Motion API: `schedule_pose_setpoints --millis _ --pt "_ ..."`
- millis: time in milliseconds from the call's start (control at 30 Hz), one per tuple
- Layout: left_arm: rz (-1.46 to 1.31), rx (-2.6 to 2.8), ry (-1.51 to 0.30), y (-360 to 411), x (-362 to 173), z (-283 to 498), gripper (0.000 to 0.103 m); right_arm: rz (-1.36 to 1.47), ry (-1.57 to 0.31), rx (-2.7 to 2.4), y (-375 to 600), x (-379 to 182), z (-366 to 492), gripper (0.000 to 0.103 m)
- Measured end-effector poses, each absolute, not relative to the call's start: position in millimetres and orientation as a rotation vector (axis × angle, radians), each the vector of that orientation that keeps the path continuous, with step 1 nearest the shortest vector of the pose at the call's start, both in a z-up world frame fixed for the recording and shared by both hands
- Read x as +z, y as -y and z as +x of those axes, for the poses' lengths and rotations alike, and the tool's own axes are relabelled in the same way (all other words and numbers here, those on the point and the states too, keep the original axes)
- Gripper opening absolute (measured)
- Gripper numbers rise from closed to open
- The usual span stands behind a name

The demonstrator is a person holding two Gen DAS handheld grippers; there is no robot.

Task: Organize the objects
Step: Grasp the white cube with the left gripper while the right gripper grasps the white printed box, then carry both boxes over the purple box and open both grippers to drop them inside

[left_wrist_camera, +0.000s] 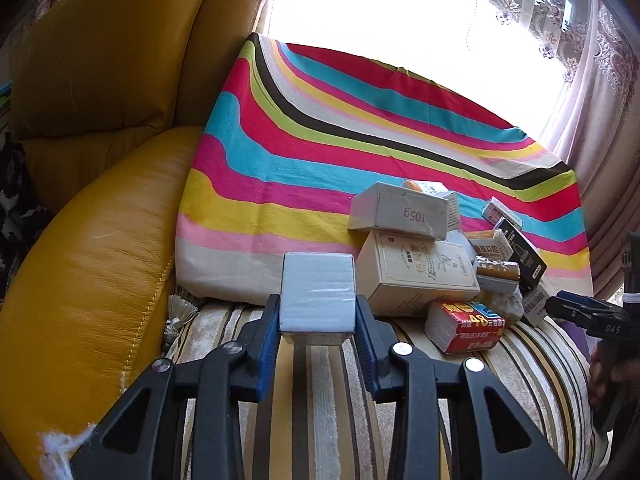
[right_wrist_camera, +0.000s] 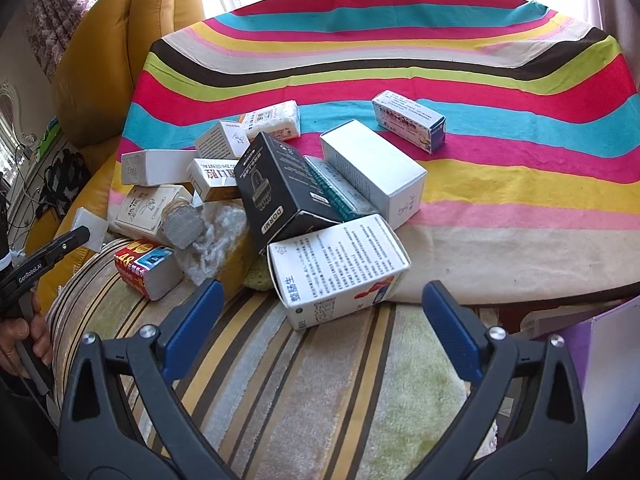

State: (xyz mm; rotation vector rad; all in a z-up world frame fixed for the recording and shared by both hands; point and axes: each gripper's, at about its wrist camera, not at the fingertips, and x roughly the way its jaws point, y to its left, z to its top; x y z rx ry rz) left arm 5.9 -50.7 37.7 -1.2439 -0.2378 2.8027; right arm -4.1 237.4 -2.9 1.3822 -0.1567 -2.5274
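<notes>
- Pinching white box [left_wrist_camera: 318,295] in left gripper [left_wrist_camera: 316,322], beside pile [right_wrist_camera: 276,188] on striped cloth [right_wrist_camera: 500,184].
- Could bump pile and tip boxes.
- Right gripper [right_wrist_camera: 320,308] spread wide, near leaflet box [right_wrist_camera: 340,268]; could knock it.

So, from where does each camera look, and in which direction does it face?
Left wrist: sits on the left gripper, looks down along the fingers clamped on a white box; the right gripper shows at the right edge.
Right wrist: sits on the open right gripper, faces the box pile; a hand holds the left gripper at the left edge.
Shared: the striped cloth, the red pack and the black box.
</notes>
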Motion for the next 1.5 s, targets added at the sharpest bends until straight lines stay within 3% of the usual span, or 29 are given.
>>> schedule_pose_setpoints --millis 100,200,467,867,1100,1333,1500 --pt "-1.21 2.802 0.218 42 41 11 0.036 1.41 0.165 -2.497 -244 -9 -13 0.094" --pt "-1.193 2.792 0.201 31 42 13 0.036 1.464 0.155 -2.458 -243 -17 -19 0.076" --pt "-1.171 2.76 0.156 10 39 17 0.036 1.393 0.077 -2.561 -237 -3 -2 0.075" --pt "-1.112 2.742 0.104 -19 46 22 0.036 1.264 0.399 -2.746 -325 30 66 0.075" --pt "-1.07 2.685 0.056 -51 51 24 0.036 1.473 0.564 -2.882 -413 0 108 0.075" --pt "-1.04 2.634 0.008 -79 56 27 0.036 1.804 0.378 -2.925 -460 -44 112 0.075" --pt "-0.991 2.579 -0.045 -109 66 28 0.036 1.756 0.456 -2.779 -448 -65 105 0.075"
